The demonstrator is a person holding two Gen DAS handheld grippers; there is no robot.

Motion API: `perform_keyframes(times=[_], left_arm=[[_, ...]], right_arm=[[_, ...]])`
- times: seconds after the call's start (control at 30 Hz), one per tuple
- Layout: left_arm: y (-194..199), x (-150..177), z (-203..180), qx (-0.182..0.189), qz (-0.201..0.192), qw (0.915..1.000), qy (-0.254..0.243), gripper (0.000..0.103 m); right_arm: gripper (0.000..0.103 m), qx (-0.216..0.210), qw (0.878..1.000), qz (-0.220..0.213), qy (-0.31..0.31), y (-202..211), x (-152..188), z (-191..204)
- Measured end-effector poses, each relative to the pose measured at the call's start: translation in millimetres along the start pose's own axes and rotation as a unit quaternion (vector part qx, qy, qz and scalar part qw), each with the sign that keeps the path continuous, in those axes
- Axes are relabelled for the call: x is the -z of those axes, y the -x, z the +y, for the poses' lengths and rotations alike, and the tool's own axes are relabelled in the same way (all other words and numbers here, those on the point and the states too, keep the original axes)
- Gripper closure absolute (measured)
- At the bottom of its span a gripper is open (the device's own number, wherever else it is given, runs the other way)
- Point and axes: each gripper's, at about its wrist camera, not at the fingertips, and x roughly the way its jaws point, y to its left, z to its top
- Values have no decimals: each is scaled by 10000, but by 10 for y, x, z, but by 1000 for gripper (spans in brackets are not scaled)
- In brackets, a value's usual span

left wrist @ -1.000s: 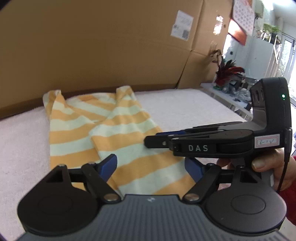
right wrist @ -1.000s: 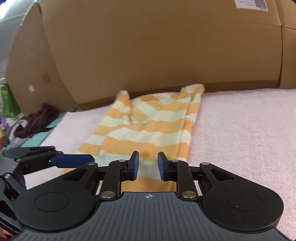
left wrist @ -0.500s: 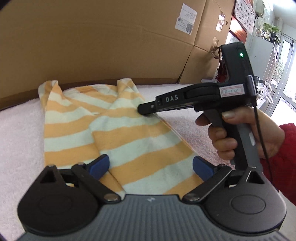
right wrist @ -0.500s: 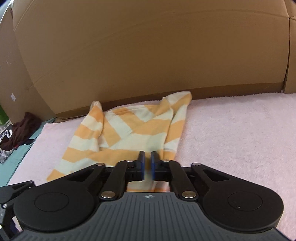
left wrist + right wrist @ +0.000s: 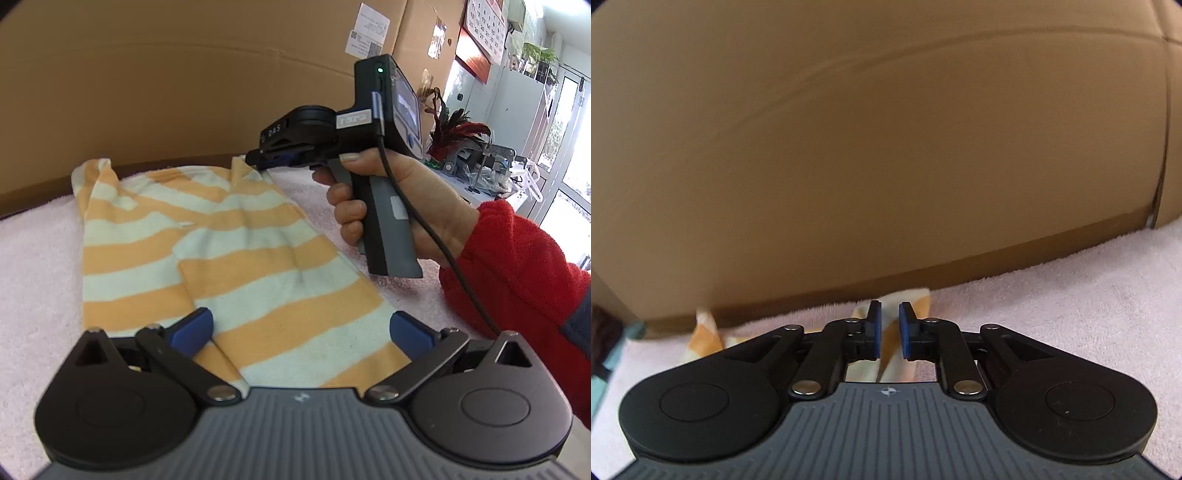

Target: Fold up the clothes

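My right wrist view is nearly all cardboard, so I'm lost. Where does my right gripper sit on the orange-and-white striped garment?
Observer: The right gripper has its tip at the far right corner of the orange-and-white striped garment, by the brown cardboard wall. Its jaws are opening and the corner is not pinched.
Operator: How does the garment lie?
Observer: Flat on the pale pink towelling surface, its right part folded over the left.
Operator: And the left gripper?
Observer: The left gripper hangs over the near hem, jaws opening wide, with the cloth between them unpinched.
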Motion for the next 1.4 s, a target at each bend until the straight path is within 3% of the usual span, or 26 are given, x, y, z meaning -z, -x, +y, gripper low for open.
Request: perform_keyframes(times=[0.13, 0.23, 0.43, 0.57, 0.7, 0.93, 0.97, 1.0, 1.07, 1.17, 1.33, 1.4], left_arm=[[-2, -6, 6, 19, 1, 10000, 15, 1], [-2, -8, 2, 9, 4, 10000, 8, 1], [5, -9, -6, 11, 0, 10000, 22, 1], [5, -7, -4, 8, 3, 10000, 16, 1], [3, -4, 5, 14, -1, 10000, 18, 1], [2, -7, 12, 20, 0, 10000, 23, 1], [4, -7, 10, 19, 0, 10000, 24, 1], [5, -8, 8, 18, -1, 10000, 26, 1], [7, -9, 7, 18, -2, 10000, 25, 1], [8, -8, 7, 15, -1, 10000, 24, 1], [6, -6, -8, -21, 11, 10000, -7, 1], [6, -3, -10, -34, 15, 10000, -18, 1]], right_arm=[[90, -101, 9994, 43, 324, 38, 0, -9], [90, -435, 9983, 257, 301, -33, 38, -22], [90, -722, 9971, 189, 172, -11, 31, -15], [89, -792, 9964, 227, 217, -22, 61, 12], [76, -840, 9962, 136, 162, 21, 61, 11], [75, -822, 9955, 273, 376, -27, 118, 113], [80, -714, 9958, 290, 487, -40, 134, 156], [95, -647, 9959, 289, 555, -39, 134, 185], [102, -672, 9970, 85, 379, -25, 65, 174], [102, -643, 9978, -120, 112, -10, -29, 162], [102, -194, 9997, 155, 91, -204, 73, 155], [101, -273, 9994, 185, -100, -202, 63, 94]])
